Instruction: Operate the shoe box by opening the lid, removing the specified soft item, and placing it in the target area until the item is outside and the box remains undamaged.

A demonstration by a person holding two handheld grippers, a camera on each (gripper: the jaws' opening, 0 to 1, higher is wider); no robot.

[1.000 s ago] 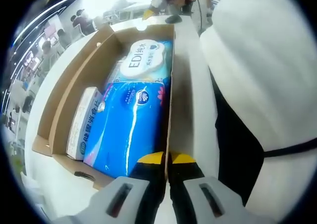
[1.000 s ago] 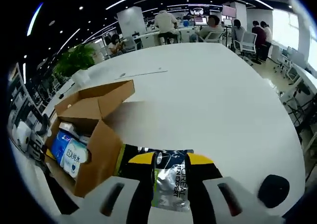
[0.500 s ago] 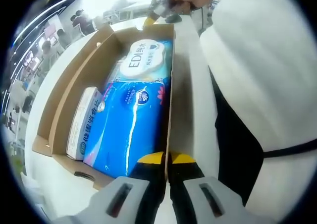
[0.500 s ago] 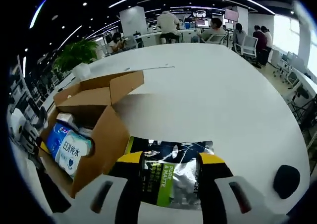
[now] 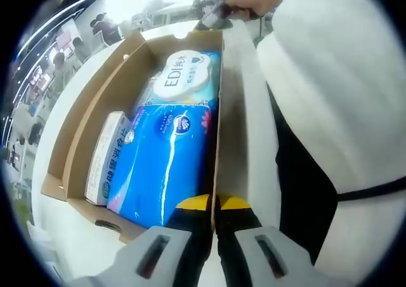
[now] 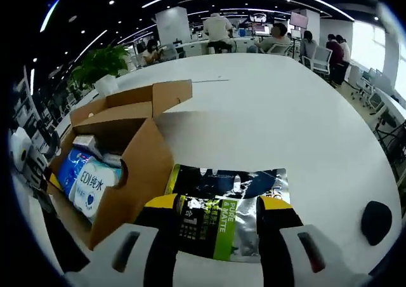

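The box [image 6: 120, 153] is open on the white table [image 6: 279, 115]. The right gripper [image 6: 217, 218] has its jaws wide apart, and the shiny pouch [image 6: 228, 201] lies flat on the table between them, just past the box's end wall, at about 3 o'clock from the box. So the soft thing is out of the box. I cannot tell if the jaws touch it.

The left gripper [image 5: 214, 206] has its jaws pressed together on the box's thin side wall [image 5: 217, 141], at 6 o'clock in the left gripper view. Inside the box lie a blue pack [image 5: 171, 160], a round-lidded wipes pack [image 5: 184, 77] and a small white carton [image 5: 108, 157].

What could go wrong:
- If the left gripper pulls or twists, the thin wall could bend or tear.
- If the right gripper lifts off crooked, a jaw could drag the pouch along.
- The pouch sits close to the box, so a bump could push it back against the wall.
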